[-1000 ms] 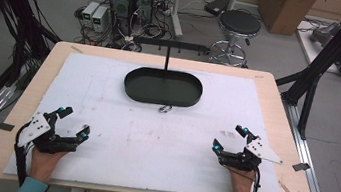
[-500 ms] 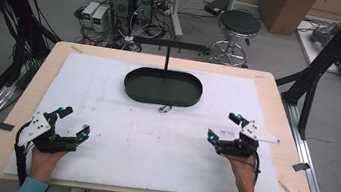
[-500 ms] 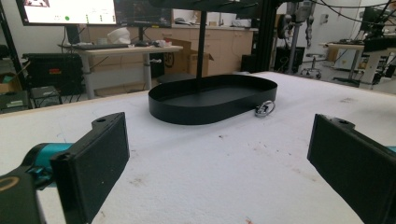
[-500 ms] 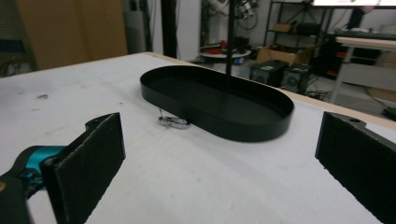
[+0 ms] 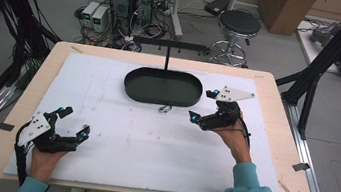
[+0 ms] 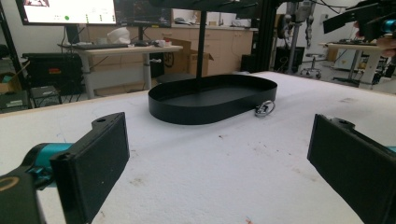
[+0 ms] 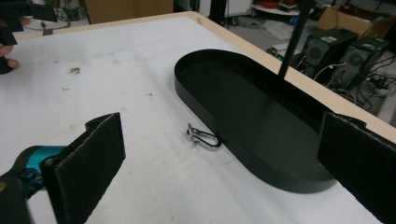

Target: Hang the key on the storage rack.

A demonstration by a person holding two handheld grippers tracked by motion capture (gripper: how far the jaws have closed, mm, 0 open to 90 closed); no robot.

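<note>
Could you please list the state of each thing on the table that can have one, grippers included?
Metal shackle: lying flat on the white mat, outside the tray, against its near wall, ungripped.
Black oval tray: upright on the mat, nothing inside.
Right gripper: open, fingers spread wide, aimed toward the shackle, holding nothing.
Left gripper: open, low at the near left of the table, holding nothing.
</note>
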